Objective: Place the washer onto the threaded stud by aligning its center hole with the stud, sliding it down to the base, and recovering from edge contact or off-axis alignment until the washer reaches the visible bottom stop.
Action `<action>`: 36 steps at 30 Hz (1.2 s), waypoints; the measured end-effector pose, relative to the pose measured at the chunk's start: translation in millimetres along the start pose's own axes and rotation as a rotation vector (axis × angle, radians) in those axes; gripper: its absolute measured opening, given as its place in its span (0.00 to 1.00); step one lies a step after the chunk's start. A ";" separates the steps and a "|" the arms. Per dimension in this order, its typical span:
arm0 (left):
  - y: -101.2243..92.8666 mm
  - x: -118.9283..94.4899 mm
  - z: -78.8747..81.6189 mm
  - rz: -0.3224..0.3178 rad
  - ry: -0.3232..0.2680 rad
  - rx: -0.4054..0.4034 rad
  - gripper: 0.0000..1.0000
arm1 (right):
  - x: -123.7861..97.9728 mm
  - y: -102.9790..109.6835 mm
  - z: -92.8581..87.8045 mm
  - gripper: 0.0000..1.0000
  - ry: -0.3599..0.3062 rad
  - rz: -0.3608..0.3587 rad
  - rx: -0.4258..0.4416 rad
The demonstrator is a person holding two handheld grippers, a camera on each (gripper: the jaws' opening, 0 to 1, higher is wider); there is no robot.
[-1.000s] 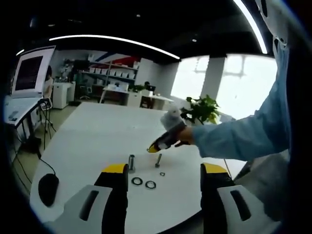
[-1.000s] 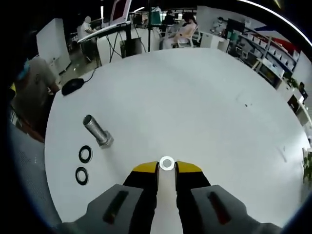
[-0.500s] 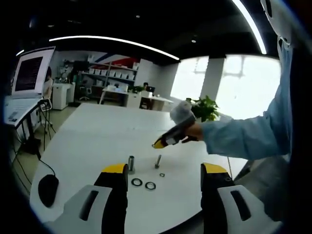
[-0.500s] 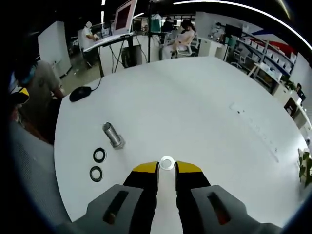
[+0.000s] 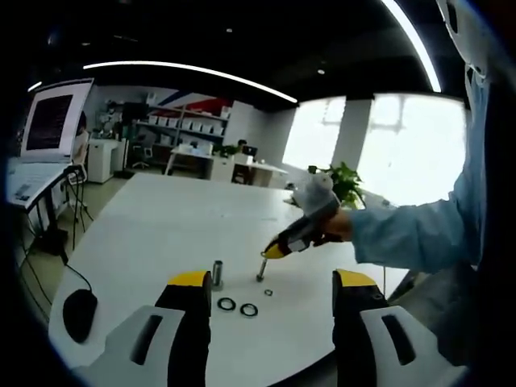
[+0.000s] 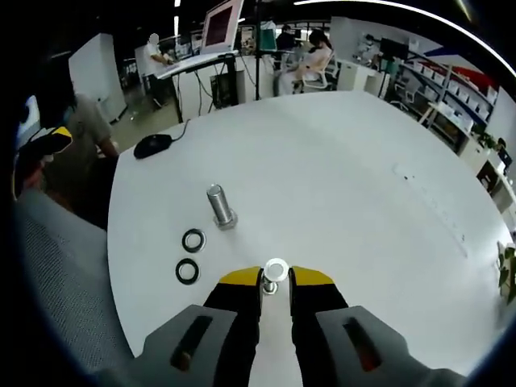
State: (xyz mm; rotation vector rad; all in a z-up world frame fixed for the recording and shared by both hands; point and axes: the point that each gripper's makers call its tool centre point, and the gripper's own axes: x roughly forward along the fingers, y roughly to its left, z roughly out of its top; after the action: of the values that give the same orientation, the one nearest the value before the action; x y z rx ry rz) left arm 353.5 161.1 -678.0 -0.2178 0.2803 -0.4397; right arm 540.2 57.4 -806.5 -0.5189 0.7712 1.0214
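Washer (image 6: pixel 276 268) pinched in right tongs (image 6: pixel 276 278), stud beneath hidden

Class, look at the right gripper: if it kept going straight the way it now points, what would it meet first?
Probably the threaded stud: the right gripper, shut on a washer, points down at the stud's top in the left gripper view. Depth is unclear.

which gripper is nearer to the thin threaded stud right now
Right. The right gripper holds a washer at its jaw tips just above the threaded stud. The left gripper hangs back with open jaws, the stud well ahead of its tips.
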 end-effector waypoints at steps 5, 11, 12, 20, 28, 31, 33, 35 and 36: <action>0.3 -0.1 -0.1 0.001 0.000 0.001 0.59 | 4.1 5.5 -4.8 0.14 0.015 0.017 0.006; 0.4 -0.1 0.1 0.002 0.000 0.002 0.59 | 7.2 6.9 -9.6 0.14 0.028 0.025 0.020; 0.5 0.0 0.1 0.003 0.000 0.002 0.59 | 8.9 7.3 -12.5 0.14 0.037 0.025 0.019; 0.7 0.0 0.2 0.003 -0.001 0.001 0.59 | 10.2 10.5 -18.0 0.14 0.042 0.029 0.024; 0.1 0.2 0.1 0.001 0.001 0.003 0.59 | -3.3 6.3 2.6 0.14 -0.027 0.011 0.017; 0.1 0.1 0.4 0.001 -0.001 0.002 0.59 | -6.6 6.3 2.1 0.14 -0.037 0.011 0.027; -0.1 0.0 0.6 0.000 -0.001 0.003 0.59 | -8.6 7.7 -1.1 0.14 -0.030 0.008 0.024; -0.2 0.0 0.7 0.000 -0.002 0.004 0.59 | -10.8 8.4 -4.1 0.14 -0.024 0.005 0.020; -0.2 0.0 0.8 0.000 -0.002 0.003 0.59 | -11.6 7.5 -6.1 0.14 -0.016 -0.001 0.014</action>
State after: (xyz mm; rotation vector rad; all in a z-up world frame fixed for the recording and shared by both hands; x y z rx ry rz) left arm 353.7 161.0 -677.2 -0.2150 0.2772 -0.4403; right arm 528.0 49.9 -801.7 -0.4979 0.7635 1.0177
